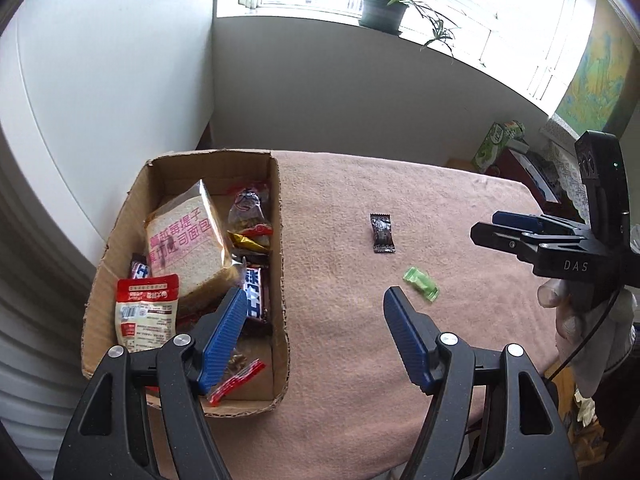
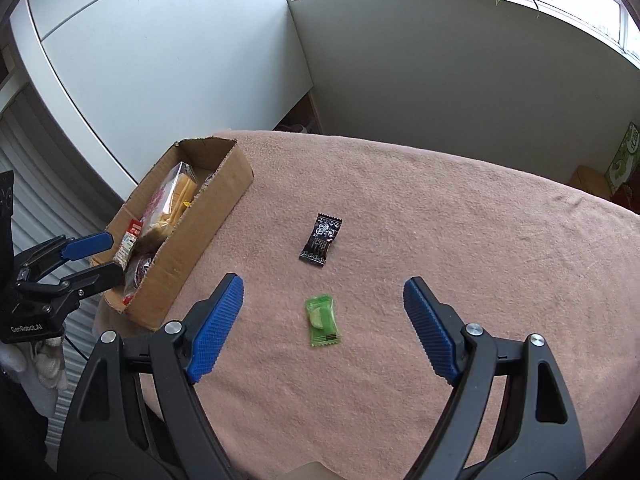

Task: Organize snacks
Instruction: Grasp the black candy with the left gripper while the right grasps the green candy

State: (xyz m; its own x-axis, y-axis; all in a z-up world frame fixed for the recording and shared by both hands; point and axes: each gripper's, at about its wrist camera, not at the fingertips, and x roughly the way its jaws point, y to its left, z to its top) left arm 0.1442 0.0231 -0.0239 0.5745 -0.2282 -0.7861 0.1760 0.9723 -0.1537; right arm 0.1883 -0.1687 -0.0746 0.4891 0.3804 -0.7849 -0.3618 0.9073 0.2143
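Note:
A cardboard box [image 1: 280, 208] [image 2: 208, 216] at the table's left holds several snacks, among them a wrapped bread slice [image 1: 188, 240] and a white and red pouch [image 1: 146, 312]. A black candy packet [image 1: 382, 233] [image 2: 321, 238] and a green candy packet [image 1: 421, 290] [image 2: 322, 314] lie loose on the pink cloth. My left gripper [image 1: 314, 300] is open and empty above the box's right wall; it also shows in the right wrist view [image 2: 100, 256]. My right gripper [image 2: 323, 292] is open and empty, hovering over the green packet; it also shows in the left wrist view [image 1: 486, 226].
The table is covered by a pink cloth [image 2: 460, 220]. White walls stand behind it. A potted plant [image 1: 384, 8] sits on the windowsill. A green carton [image 1: 494, 144] and clutter stand off the table's far right corner.

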